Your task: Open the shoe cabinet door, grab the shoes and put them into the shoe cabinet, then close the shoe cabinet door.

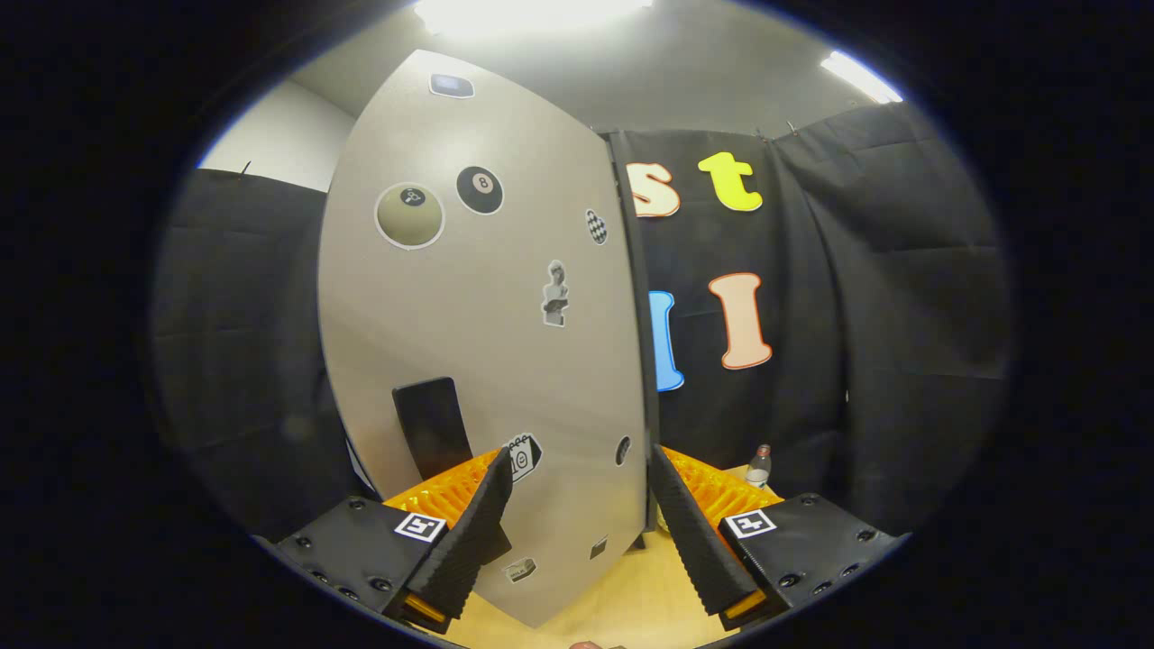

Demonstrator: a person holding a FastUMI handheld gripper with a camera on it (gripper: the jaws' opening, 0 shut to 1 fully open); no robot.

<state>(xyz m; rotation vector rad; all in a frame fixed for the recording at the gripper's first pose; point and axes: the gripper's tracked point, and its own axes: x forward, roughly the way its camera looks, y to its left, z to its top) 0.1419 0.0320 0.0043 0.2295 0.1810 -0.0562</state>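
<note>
- The gripper (pixel 577 469) stood wide open, its two fingers spread well apart with the lower part of the shoe cabinet door (pixel 487 342) between them.
- Neither finger could be said to press on the door: the left finger (pixel 473 532) lay across the door's face near the lower left, and the right finger (pixel 699 532) sat just beside the door's right edge; contact could not be judged.
- The door was a pale grey panel, upright and turned at an angle, its dark edge (pixel 636 315) facing the right finger.
- A dark rectangular patch (pixel 433 428), perhaps a handle recess, sat on the door just above the left finger.
- Stickers were scattered over the door: a black eight-ball (pixel 480 190) with a readable "8", a larger olive-toned round sticker (pixel 410 215) beside it, a checkered oval (pixel 596 226) near the right edge, and a small statue bust (pixel 555 294) at mid-height.
- A small blue-grey badge (pixel 451 86) sat near the door's top; its writing was too small to read, as was that of the tag-shaped sticker (pixel 522 458) by the left fingertip.
- A light wooden floor or tabletop (pixel 631 599) showed under the door and between the fingers.
- A small clear bottle (pixel 759 465) with a dark cap stood beyond the right finger, against the black cloth wall (pixel 902 315).
- Above the cloth ran a pale ceiling with bright lights (pixel 532 13).
</note>
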